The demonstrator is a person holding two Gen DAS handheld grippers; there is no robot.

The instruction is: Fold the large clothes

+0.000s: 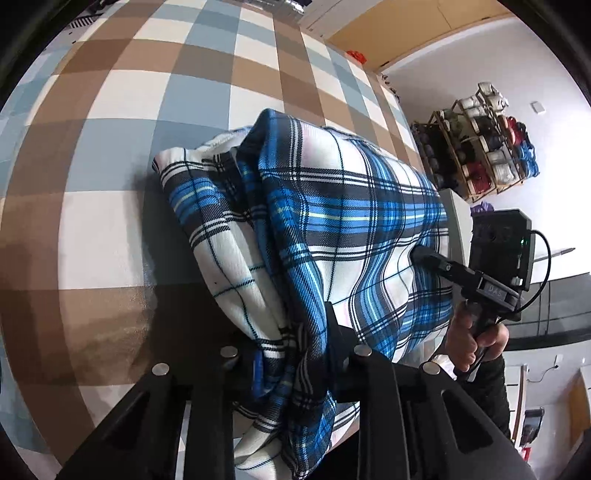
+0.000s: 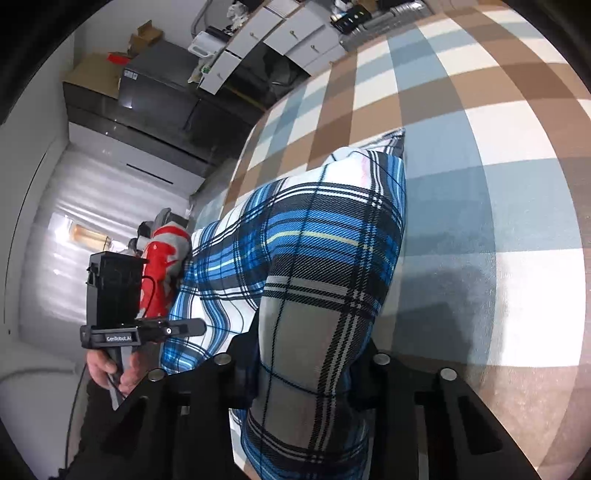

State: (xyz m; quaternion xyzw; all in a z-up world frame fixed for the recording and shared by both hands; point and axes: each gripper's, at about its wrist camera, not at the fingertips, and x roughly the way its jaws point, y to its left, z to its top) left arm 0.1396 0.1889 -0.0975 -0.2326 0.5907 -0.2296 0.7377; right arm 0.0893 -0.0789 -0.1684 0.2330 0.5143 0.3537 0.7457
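A blue, white and black plaid garment lies bunched on a checked brown, blue and white cloth surface. My left gripper is shut on a gathered edge of it, with fabric hanging down between the fingers. My right gripper is shut on another edge of the same garment. The right gripper also shows in the left wrist view, its fingers pressed into the fabric's right side. The left gripper shows in the right wrist view at the garment's left side.
A wooden rack of yarn spools stands by the white wall at right. A red and grey garment lies beyond the plaid one. Dark cabinets, white drawers and cardboard boxes line the far wall.
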